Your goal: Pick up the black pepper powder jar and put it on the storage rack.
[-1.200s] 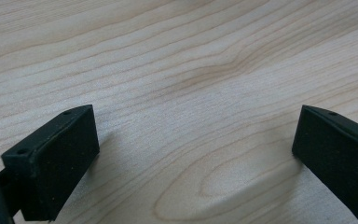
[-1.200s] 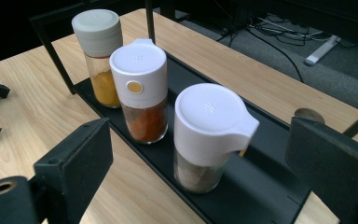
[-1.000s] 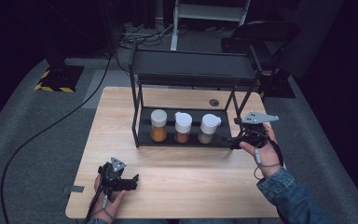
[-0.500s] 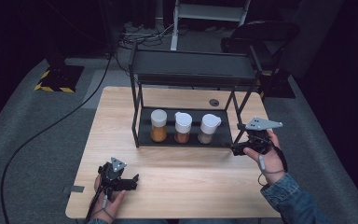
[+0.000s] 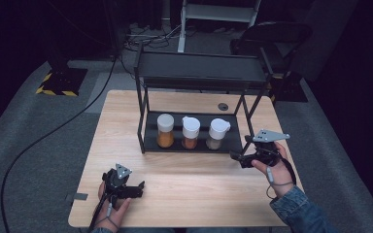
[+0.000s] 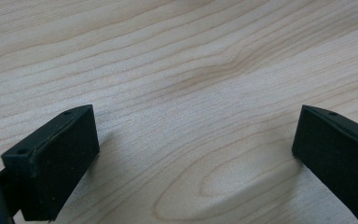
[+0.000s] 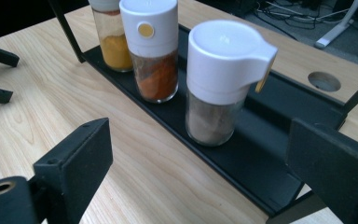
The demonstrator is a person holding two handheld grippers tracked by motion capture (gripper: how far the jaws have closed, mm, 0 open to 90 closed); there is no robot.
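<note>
Three spice jars with white lids stand in a row on the lower shelf of a black rack (image 5: 200, 71): a yellow-orange one (image 5: 165, 131), a red-brown one (image 5: 190, 133) and a grey-beige one (image 5: 217, 135). My right gripper (image 5: 239, 149) hovers at the rack's right front corner, open, with nothing between its jaws. In the right gripper view the grey-beige jar (image 7: 216, 88) stands nearest ahead of the right gripper (image 7: 200, 172), and the red-brown jar (image 7: 153, 56) and yellow-orange jar (image 7: 111, 39) stand beyond it. My left gripper (image 5: 140, 189) rests low at the table's front left, open over bare wood (image 6: 193, 158).
The rack stands on a light wooden table (image 5: 199, 194) with a round cable hole (image 5: 223, 106) behind the rack. Thin black rack legs (image 5: 141, 121) frame the shelf. A dark chair (image 5: 272, 36) and a floor cable (image 5: 53, 136) lie beyond the table.
My right gripper has sunk and come a little nearer the table's front, still open. The left gripper and the jars have not moved.
</note>
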